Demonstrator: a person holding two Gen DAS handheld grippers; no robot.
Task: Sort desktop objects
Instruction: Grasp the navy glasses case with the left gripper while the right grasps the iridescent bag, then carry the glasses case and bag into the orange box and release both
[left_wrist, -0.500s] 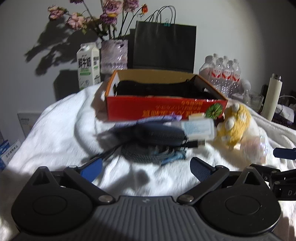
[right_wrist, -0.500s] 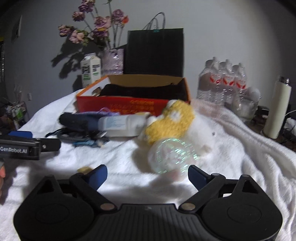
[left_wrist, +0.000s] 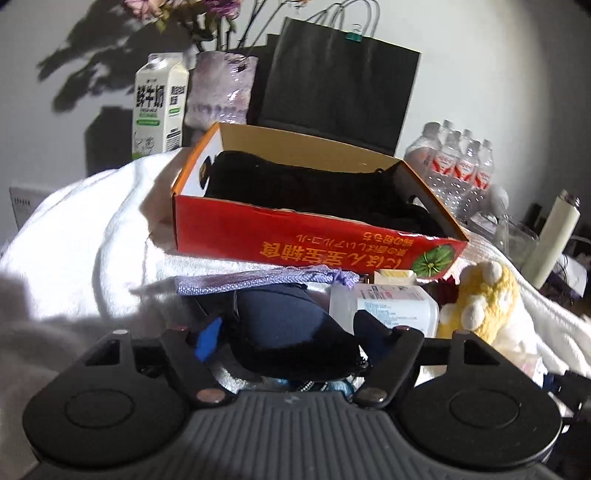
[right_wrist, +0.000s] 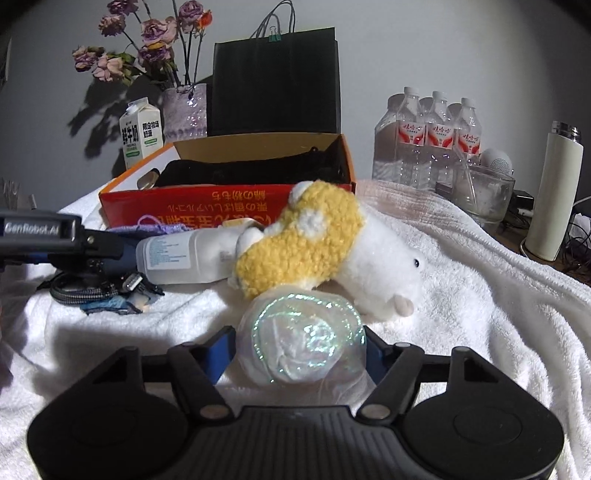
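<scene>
- Left gripper (left_wrist: 290, 338) stands part open, its blue pads flanking a dark navy pouch (left_wrist: 291, 332); contact cannot be told.
- Right gripper (right_wrist: 297, 350) brackets an iridescent wrapped bundle (right_wrist: 306, 339); grip unclear. Red box (right_wrist: 229, 206) lies beyond.

Table covered by white fleece blanket (right_wrist: 461, 280). Directly on blanket: red-orange carton (right_wrist: 229, 206) at the rear holding dark cloth; in front, dark blue pouch (left_wrist: 291, 332), lilac drawstring bag (left_wrist: 255, 280), white plastic bottle (right_wrist: 184, 258) lying flat, yellow-white plush toy (right_wrist: 332, 243), iridescent wrapped bundle (right_wrist: 306, 343), and coiled braided cable (right_wrist: 85, 288).
</scene>
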